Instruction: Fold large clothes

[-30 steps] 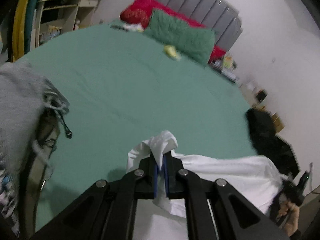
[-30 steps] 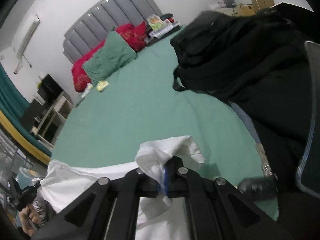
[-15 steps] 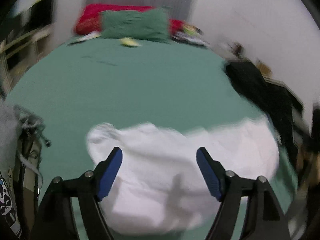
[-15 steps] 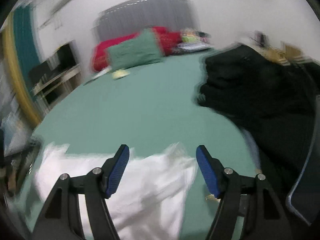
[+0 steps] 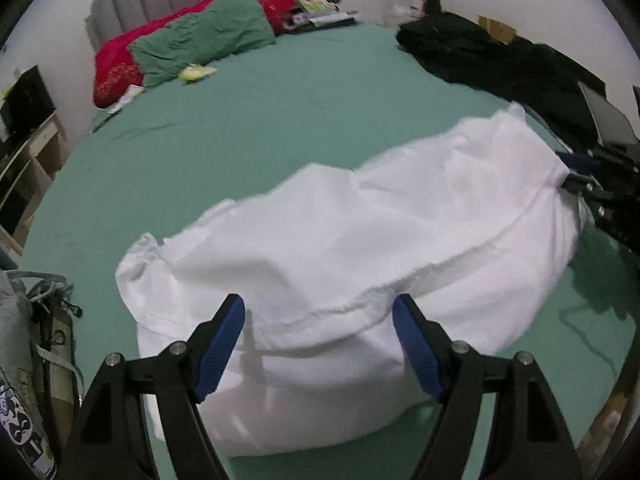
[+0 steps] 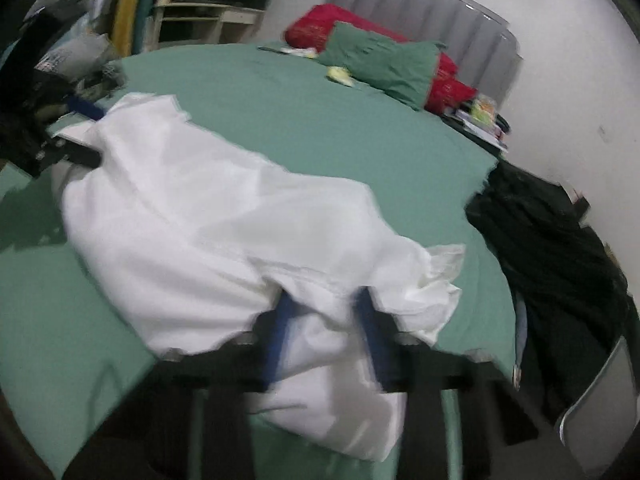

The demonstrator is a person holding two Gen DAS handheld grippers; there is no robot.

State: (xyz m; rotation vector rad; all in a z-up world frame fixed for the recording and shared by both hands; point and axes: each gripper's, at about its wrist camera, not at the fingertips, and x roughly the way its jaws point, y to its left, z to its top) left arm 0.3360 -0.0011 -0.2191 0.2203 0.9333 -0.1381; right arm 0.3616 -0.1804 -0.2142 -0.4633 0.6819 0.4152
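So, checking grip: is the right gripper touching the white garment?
Touching: right wrist view shows white garment over the right gripper, jaws just closing with cloth between.

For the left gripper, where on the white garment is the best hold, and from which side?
Likely the stitched hem fold of the white garment, lying raised between the open left gripper. Come from the near edge, pointing down and forward: the ridge runs crosswise and offers a doubled layer to pinch.

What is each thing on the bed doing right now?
White garment: rumpled, lying on the bed.
Left hand-held gripper: open, over the white garment.
Right hand-held gripper: jaws just been closing, white garment bunched between them.
Black clothes: heaped, unfolded.
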